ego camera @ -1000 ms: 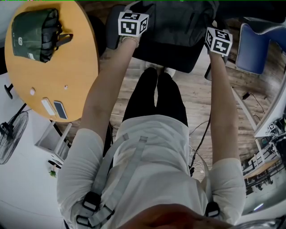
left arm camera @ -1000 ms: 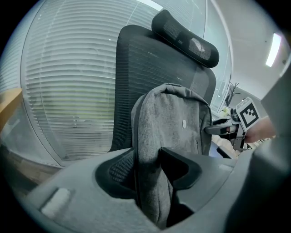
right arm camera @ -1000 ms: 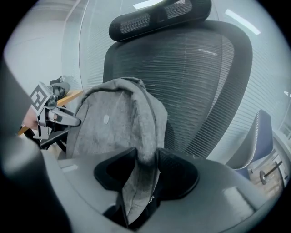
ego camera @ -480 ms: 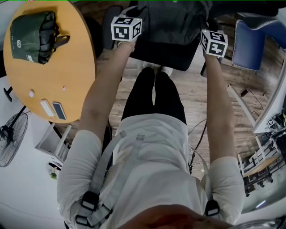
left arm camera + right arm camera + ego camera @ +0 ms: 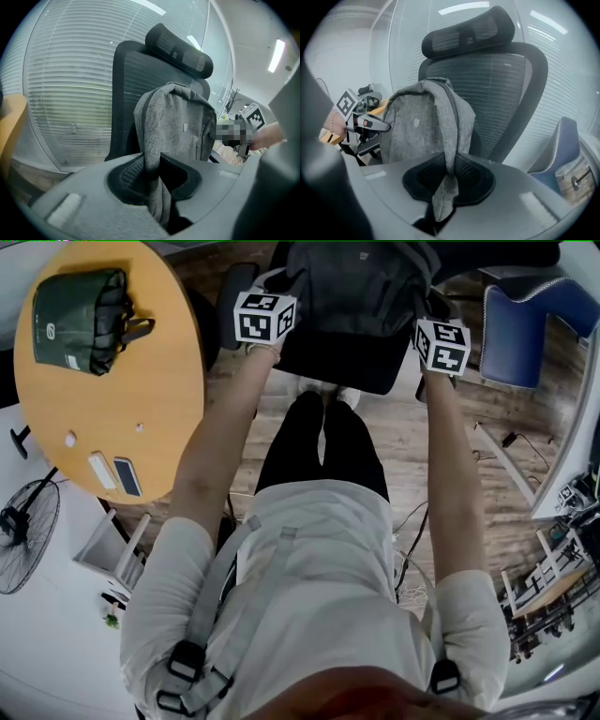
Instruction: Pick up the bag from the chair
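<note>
Both grippers were clamped on fabric. L gripper [image 5: 152,180] had its jaws pinched narrow on one shoulder strap [image 5: 151,136] of the bag. R gripper [image 5: 447,180] was pinched the same way on the other strap [image 5: 451,131], w/ the strap end hanging down past the pads.

Biggest thing on my feed was the black mesh office chair [image 5: 125,93], headrest [image 5: 180,49] up top, facing the person. Grey bag [image 5: 183,126] stood upright in front of the backrest, above the seat, between the two grippers. Couldn't tell whether its base touched the seat.

Head view had the round wooden table [image 5: 150,390] off to the person's left, well apart from the office chair, and a blue chair [image 5: 525,334] to the right. Floor fan [image 5: 21,535] sat past the table, lower left of that view.

On the table, a dark green bag [image 5: 75,306] lay near the far edge. A phone [image 5: 127,476] lay just beside a small white item [image 5: 100,468] near the close edge. Marker cubes [image 5: 264,317] rode on each gripper, either side of the grey bag.
</note>
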A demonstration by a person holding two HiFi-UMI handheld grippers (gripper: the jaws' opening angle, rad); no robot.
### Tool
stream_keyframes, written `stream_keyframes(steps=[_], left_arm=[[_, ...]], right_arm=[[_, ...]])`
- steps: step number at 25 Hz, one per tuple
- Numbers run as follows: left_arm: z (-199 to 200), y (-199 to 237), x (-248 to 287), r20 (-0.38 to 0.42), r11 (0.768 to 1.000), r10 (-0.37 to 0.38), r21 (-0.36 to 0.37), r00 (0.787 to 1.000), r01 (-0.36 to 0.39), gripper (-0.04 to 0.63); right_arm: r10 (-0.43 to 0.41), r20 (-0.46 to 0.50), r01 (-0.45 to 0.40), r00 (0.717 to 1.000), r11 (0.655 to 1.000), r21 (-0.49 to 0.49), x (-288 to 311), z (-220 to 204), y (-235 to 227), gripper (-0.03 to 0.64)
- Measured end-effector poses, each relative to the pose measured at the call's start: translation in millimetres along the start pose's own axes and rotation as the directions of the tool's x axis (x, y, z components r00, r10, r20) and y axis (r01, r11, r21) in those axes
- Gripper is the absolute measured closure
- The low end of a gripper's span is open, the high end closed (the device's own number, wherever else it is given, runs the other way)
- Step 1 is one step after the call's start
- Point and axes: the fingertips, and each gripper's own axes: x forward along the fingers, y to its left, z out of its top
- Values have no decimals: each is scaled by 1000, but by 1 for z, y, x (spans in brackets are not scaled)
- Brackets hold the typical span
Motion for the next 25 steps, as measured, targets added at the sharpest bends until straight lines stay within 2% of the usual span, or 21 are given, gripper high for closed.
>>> stream_keyframes(steps=[25], left_arm=[[68, -51, -115, 140, 996, -11, 92, 990, -2, 532]], right_arm=[[-31, 164, 38, 986, 999, -35, -121, 63, 35, 568]])
